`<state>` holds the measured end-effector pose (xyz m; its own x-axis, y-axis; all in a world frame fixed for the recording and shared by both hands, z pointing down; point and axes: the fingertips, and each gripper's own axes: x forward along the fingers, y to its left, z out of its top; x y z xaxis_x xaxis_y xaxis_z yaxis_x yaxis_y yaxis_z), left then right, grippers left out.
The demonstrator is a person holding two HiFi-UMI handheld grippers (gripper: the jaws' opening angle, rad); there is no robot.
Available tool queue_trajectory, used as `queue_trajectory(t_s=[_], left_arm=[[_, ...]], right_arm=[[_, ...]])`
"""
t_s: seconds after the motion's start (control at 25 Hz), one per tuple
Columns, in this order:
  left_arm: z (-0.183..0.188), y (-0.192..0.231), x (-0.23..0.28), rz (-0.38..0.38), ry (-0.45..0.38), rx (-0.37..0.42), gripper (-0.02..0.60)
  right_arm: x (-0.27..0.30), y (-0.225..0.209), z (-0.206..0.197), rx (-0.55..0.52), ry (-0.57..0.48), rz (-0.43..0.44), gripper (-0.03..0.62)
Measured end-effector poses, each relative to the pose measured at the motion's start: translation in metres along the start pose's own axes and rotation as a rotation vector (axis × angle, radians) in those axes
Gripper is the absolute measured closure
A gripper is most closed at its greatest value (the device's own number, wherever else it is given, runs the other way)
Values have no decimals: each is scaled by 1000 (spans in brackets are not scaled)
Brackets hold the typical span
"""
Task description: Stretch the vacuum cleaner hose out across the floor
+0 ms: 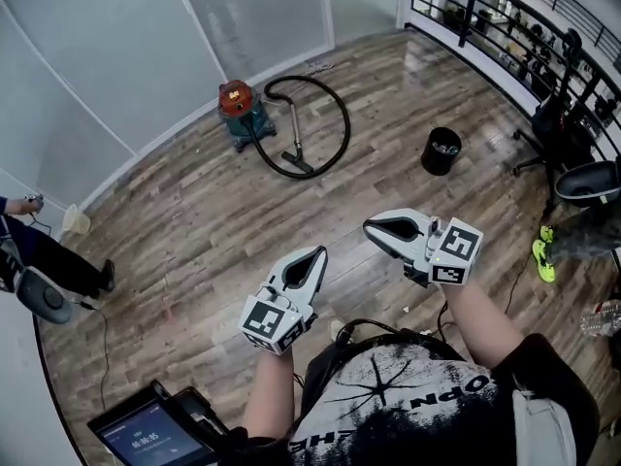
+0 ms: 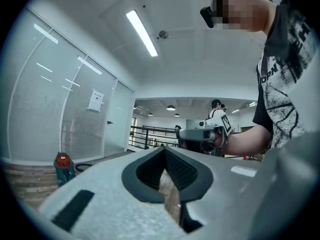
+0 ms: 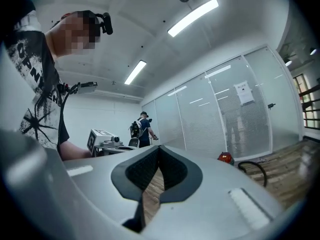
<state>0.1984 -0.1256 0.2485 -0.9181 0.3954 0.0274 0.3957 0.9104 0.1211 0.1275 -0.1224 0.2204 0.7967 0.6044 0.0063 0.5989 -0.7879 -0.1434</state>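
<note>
The vacuum cleaner (image 1: 240, 106), red on top with a teal body, stands on the wood floor by the glass wall, far ahead of me. Its black hose (image 1: 335, 105) lies in a wide loop to its right, and the wand ends in a floor nozzle (image 1: 299, 162). My left gripper (image 1: 318, 252) and right gripper (image 1: 370, 226) hover close to my body, well short of the hose, both shut with nothing between the jaws. The left gripper view shows the vacuum (image 2: 63, 166) low at left. In the right gripper view the vacuum (image 3: 226, 157) and a hose (image 3: 255, 173) stretch sit at right.
A black bucket (image 1: 441, 150) stands right of the hose loop. Office chairs (image 1: 574, 168) and a black railing (image 1: 505, 27) line the right side. A person (image 1: 44, 255) is at the left wall. A tablet (image 1: 147, 435) sits near my left hip.
</note>
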Motion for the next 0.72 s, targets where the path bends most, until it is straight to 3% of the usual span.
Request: queue_trajectory(t_s=[0.32, 0.72], left_arm=[[4, 99, 27, -111, 15, 10, 581], [8, 115, 50, -170, 18, 13, 581]], right_arm=[[64, -57, -4, 7, 16, -112, 586], [69, -82, 7, -5, -10, -159, 586]])
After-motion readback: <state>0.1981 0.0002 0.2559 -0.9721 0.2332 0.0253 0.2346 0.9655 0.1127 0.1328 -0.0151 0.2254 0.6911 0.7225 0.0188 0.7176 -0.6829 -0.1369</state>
